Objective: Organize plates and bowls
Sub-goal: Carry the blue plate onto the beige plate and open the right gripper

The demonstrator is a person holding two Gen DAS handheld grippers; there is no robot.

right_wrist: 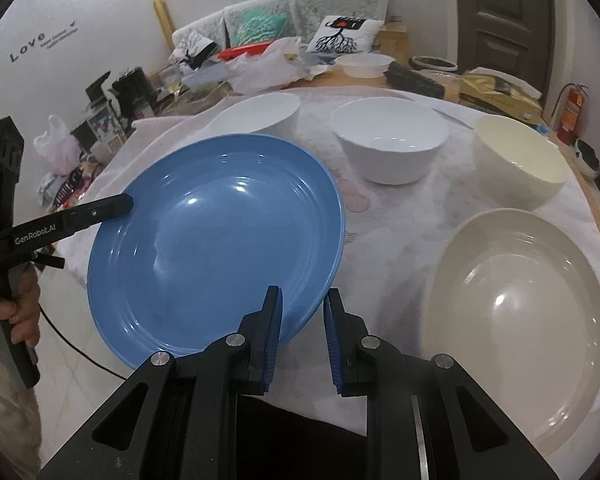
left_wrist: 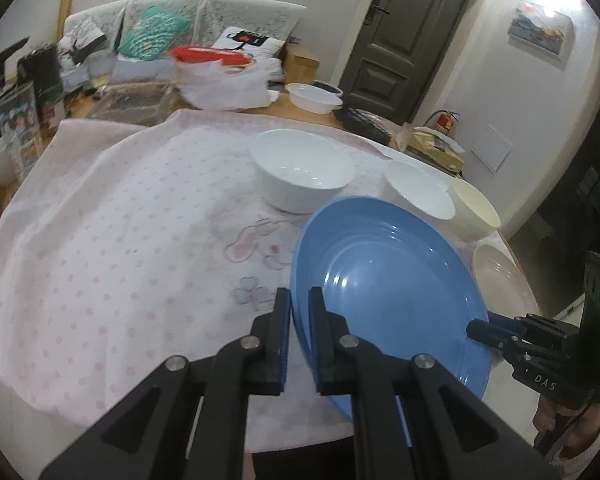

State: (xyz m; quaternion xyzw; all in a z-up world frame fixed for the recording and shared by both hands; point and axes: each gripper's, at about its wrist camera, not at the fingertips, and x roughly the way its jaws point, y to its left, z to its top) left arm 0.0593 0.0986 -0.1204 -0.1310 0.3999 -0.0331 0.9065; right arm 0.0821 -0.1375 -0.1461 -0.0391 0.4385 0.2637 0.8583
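Observation:
A blue plate (left_wrist: pixel 388 300) is held tilted above the table's near edge; it also shows in the right wrist view (right_wrist: pixel 216 236). My left gripper (left_wrist: pixel 299 300) is shut on its left rim. My right gripper (right_wrist: pixel 302 304) has its jaws around the plate's right rim with a gap still showing, and it appears from the side in the left wrist view (left_wrist: pixel 480 326). A beige plate (right_wrist: pixel 520 312) lies on the table to the right. Two white bowls (right_wrist: pixel 392 144) (right_wrist: pixel 260 114) and a cream bowl (right_wrist: pixel 520 160) stand behind.
The round table wears a pink dotted cloth (left_wrist: pixel 120 240). Clutter of bags, boxes and a white plastic container (left_wrist: pixel 314 98) fills the far side. A sofa with cushions (right_wrist: pixel 300 12) stands behind, and a dark door (left_wrist: pixel 412 32) to the right.

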